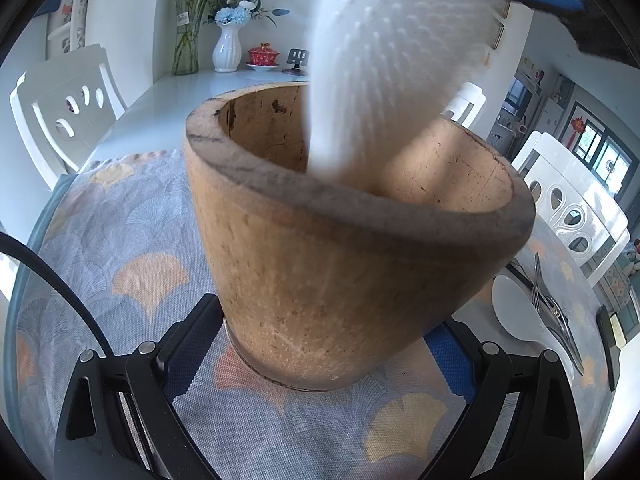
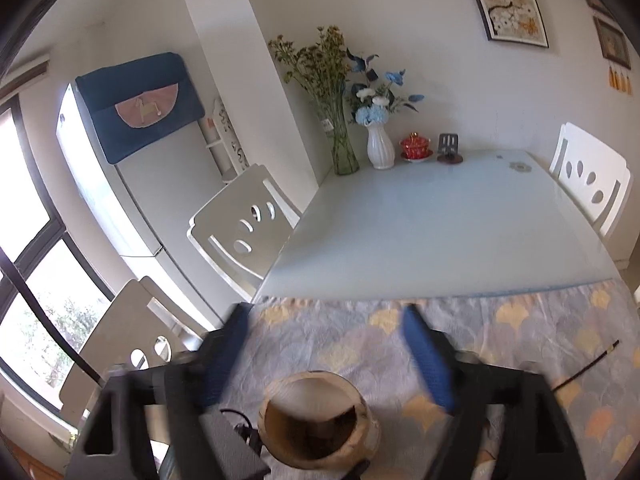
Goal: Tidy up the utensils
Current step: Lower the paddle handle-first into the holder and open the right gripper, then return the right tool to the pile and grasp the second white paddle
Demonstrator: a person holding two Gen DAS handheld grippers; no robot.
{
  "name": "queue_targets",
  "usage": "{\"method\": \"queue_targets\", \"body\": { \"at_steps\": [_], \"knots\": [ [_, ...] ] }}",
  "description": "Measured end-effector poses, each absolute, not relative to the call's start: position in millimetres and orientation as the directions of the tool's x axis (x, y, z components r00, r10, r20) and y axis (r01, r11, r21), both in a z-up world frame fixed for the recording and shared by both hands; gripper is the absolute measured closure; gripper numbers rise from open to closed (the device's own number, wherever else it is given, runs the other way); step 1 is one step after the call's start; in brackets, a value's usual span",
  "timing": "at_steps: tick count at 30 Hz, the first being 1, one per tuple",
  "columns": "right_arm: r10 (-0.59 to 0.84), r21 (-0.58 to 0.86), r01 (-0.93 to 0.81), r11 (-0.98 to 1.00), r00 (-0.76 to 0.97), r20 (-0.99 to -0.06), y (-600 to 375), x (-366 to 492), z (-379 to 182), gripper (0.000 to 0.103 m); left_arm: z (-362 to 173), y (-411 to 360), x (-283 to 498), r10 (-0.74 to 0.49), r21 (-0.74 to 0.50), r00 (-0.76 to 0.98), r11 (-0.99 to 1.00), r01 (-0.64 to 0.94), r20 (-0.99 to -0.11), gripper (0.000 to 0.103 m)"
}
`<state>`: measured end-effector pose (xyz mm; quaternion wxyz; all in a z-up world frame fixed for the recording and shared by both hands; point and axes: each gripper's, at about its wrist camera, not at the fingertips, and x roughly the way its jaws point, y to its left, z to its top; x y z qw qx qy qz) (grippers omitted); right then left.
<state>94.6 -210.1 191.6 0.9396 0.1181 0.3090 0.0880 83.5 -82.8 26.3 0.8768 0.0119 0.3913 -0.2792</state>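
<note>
L claw (image 1: 320, 344) clamped on holder (image 1: 352, 248), I keep it upright | R claw (image 2: 324, 356) apart above it, nothing between | rice paddle (image 1: 384, 64) dropping in, blurred | risk: tall paddle levers holder over | fork, spoon (image 1: 516, 312) wait on cloth (image 1: 132, 240)

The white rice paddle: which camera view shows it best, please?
The left wrist view shows it best: the white rice paddle, blurred, fills the upper middle and its lower end dips into the wooden holder. In the right wrist view the paddle cannot be made out; only the holder's opening shows, low between the fingers.
</note>
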Motion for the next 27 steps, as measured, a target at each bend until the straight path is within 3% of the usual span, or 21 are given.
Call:
{"method": "queue_targets", "body": {
  "at_steps": [10,16,22,27],
  "knots": [
    [0.255,0.363,-0.072,0.929,0.836,-0.487,-272,40,246,0.016,27,-84,83,-0.475,-0.190,0.539,0.845,0.500,-0.696,0.006],
    [0.250,0.413,-0.045,0.909,0.854,-0.457,-316,-5,267,0.009,26,-83,87,-0.470,-0.187,0.534,0.847,0.498,-0.703,0.006],
    [0.174,0.373,0.043,0.927,0.831,-0.528,-345,-31,258,0.008,27,-83,87,-0.465,-0.180,0.538,0.848,0.498,-0.703,0.007],
    [0.196,0.394,0.084,0.915,0.762,-0.617,-358,-36,227,0.008,27,-84,86,-0.454,-0.164,0.546,0.852,0.497,-0.704,0.007]
  ]
}}
